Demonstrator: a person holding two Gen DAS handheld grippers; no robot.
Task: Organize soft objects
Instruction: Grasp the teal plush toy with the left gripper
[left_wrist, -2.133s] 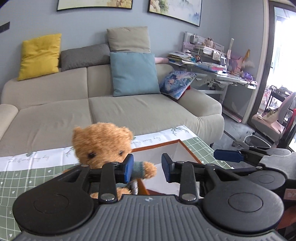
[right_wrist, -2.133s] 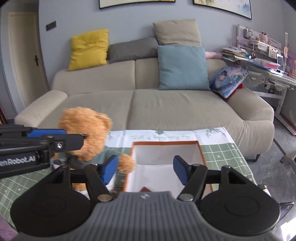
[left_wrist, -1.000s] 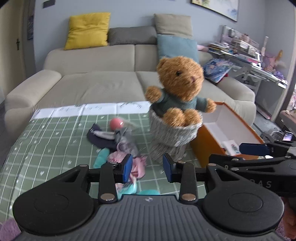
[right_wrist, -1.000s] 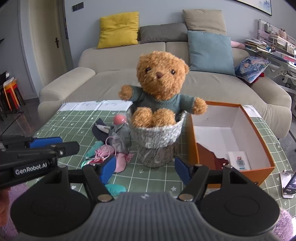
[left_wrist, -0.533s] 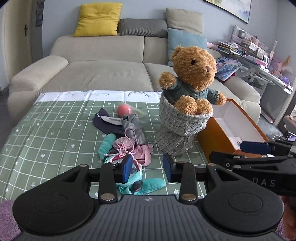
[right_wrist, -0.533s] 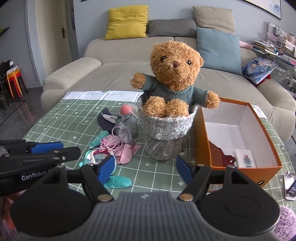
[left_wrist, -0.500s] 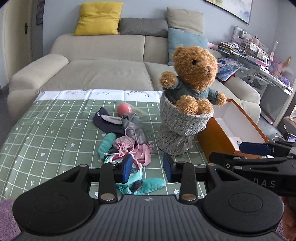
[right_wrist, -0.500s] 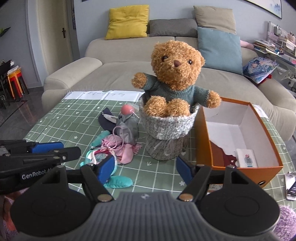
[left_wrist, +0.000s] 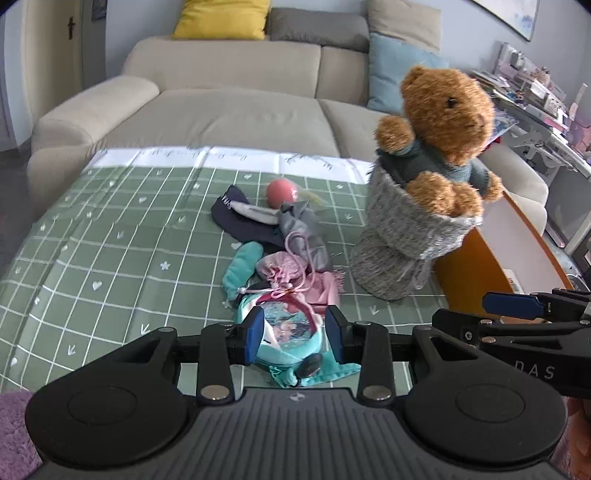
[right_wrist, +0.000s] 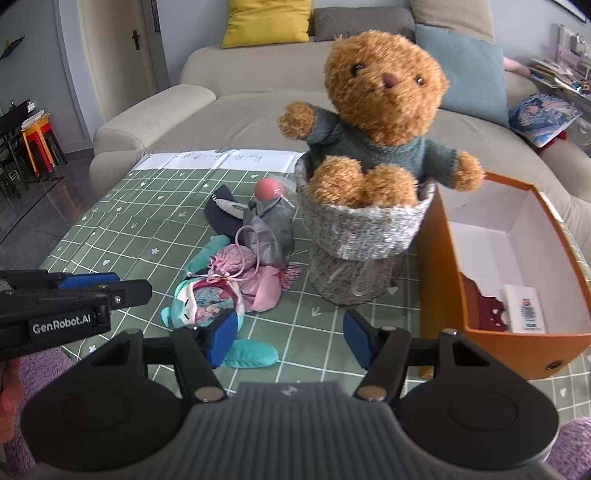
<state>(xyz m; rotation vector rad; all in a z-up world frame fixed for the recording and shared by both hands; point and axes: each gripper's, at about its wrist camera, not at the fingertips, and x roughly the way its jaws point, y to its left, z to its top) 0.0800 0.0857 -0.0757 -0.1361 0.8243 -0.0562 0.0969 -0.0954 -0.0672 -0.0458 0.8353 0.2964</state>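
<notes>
Green checked tablecloth (left_wrist: 110, 236) lies below; left gripper (left_wrist: 294, 333) hovers low, unclenched, straddling the teal pouch (left_wrist: 286, 326); right gripper (right_wrist: 288, 338) gapes nearby.

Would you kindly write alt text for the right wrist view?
A brown teddy bear in a teal sweater sits in a grey knitted basket on a green checked tablecloth, between a pile of soft pouches and an open orange box. The open right gripper holds nothing.
</notes>
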